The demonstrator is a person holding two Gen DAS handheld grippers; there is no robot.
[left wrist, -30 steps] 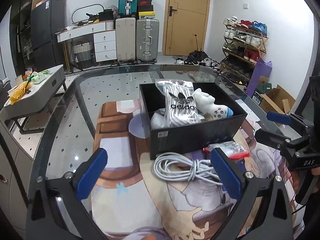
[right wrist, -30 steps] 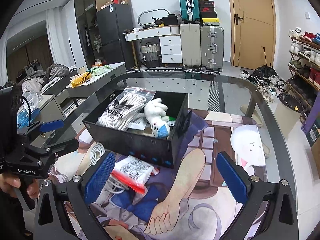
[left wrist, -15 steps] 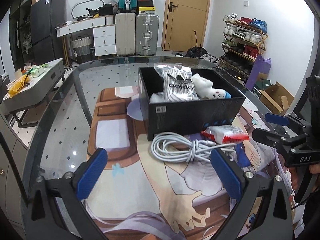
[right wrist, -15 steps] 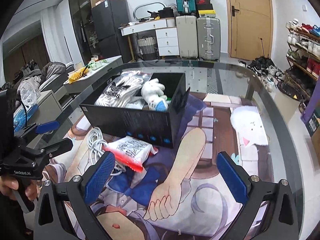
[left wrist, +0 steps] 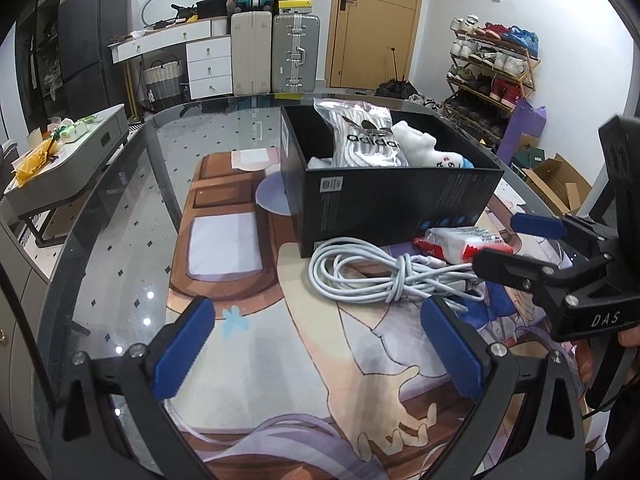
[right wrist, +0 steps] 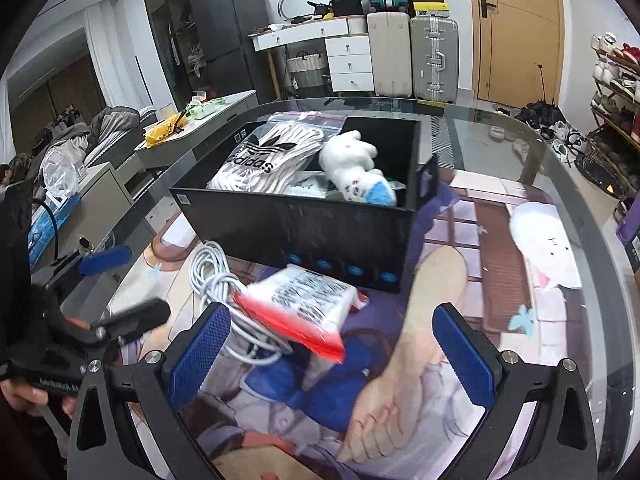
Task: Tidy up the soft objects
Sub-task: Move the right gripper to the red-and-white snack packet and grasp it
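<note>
A black box [left wrist: 392, 208] stands on the printed mat and holds a bagged adidas item [left wrist: 364, 136] and a white plush toy [left wrist: 424, 150]. In front of the box lie a coiled white cable [left wrist: 360, 276] and a red-and-white packet [left wrist: 460, 242]. My left gripper [left wrist: 316, 312] is open, just short of the cable. My right gripper [right wrist: 330, 320] is open, with the packet [right wrist: 304, 308] lying between its fingertips, nearer the left one; I cannot tell whether they touch. The right gripper [left wrist: 508, 246] shows at the packet's right end, and the left gripper [right wrist: 132, 286] shows left of the cable [right wrist: 216, 280].
The mat [left wrist: 224, 240] covers a round glass table [left wrist: 120, 184] whose edge curves along both sides. Off the table stand a low grey cabinet [left wrist: 68, 160] on the left, suitcases [left wrist: 296, 56] at the back and a shoe rack [left wrist: 492, 68] on the right.
Both grippers have come lower over the mat. The right gripper has closed in on the packet, which now lies between its fingertips. The box and its contents have not moved.
</note>
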